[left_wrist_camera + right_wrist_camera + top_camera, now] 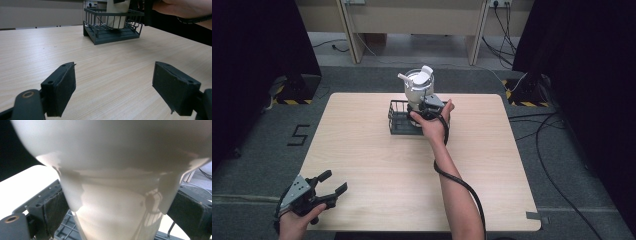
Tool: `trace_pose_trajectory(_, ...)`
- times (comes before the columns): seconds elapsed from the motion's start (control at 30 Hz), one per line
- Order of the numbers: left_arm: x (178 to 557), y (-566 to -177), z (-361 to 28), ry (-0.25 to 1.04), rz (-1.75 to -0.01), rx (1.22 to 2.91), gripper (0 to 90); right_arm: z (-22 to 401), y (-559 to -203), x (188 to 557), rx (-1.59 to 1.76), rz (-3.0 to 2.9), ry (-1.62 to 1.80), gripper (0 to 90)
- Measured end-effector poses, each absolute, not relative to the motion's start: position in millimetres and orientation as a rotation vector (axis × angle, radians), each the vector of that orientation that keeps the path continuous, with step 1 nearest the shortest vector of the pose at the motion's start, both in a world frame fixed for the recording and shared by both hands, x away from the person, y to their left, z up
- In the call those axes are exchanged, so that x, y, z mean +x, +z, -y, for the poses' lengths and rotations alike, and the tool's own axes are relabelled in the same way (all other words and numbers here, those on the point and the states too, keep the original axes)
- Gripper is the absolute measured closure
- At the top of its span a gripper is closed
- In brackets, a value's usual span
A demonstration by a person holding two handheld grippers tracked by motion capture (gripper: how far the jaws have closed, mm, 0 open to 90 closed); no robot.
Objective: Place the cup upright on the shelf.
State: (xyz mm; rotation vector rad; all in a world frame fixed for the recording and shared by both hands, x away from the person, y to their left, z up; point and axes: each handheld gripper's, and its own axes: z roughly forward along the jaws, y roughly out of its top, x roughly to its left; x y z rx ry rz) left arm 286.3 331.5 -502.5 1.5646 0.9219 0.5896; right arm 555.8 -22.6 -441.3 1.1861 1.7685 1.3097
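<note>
Spread wide, the left gripper (328, 190) is being held at the near left corner of the table (377, 170), well apart from everything else. At the far middle, a white jug (418, 85) is being pinched by the right gripper (424, 106) inside a dark wire basket (398, 120).

On the pale wooden surface (377, 165) I count 1 dark wire basket with a solid base (398, 120) and 1 white, rounded plastic jug with a lidded top (418, 85) standing in it. There are 2 black two-jaw handheld grippers: 1 left (331, 186), 1 right (424, 102).
</note>
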Motion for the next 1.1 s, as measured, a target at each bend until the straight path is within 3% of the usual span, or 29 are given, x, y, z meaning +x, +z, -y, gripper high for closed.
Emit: trace_pose_trajectory(1.1, 284.9, -502.7, -330.4, 0.596, -0.919, 1.568, 18.1, 64.8, -427.7, 507.5, 1.173, -1.807, 1.327, 14.5)
